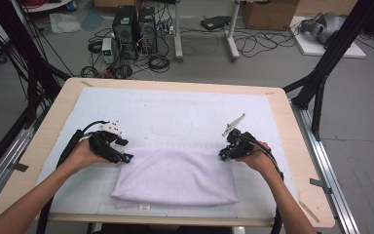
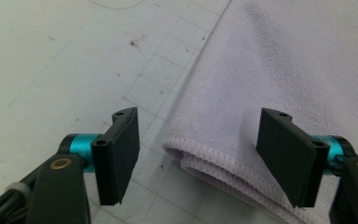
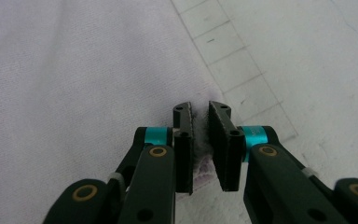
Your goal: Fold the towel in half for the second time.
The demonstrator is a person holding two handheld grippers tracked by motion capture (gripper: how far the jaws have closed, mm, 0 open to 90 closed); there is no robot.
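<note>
A pale lilac towel [image 1: 175,176] lies folded on the near half of a white gridded mat [image 1: 175,105]. At the towel's far left corner sits my left gripper [image 1: 125,157]. In the left gripper view that gripper [image 2: 200,119] is open, the layered hemmed corner of the towel [image 2: 284,56] lying between its pads without touching them. At the far right corner my right gripper [image 1: 222,155] pinches the cloth. In the right gripper view this gripper [image 3: 200,112] is shut on the towel [image 3: 74,70], with a fold of fabric squeezed between the pads.
The mat covers most of a light wooden table [image 1: 65,100]. Black frame posts [image 1: 321,78] stand at both sides of the table. On the floor beyond are computer towers [image 1: 135,29], loose cables and a cardboard box [image 1: 270,14].
</note>
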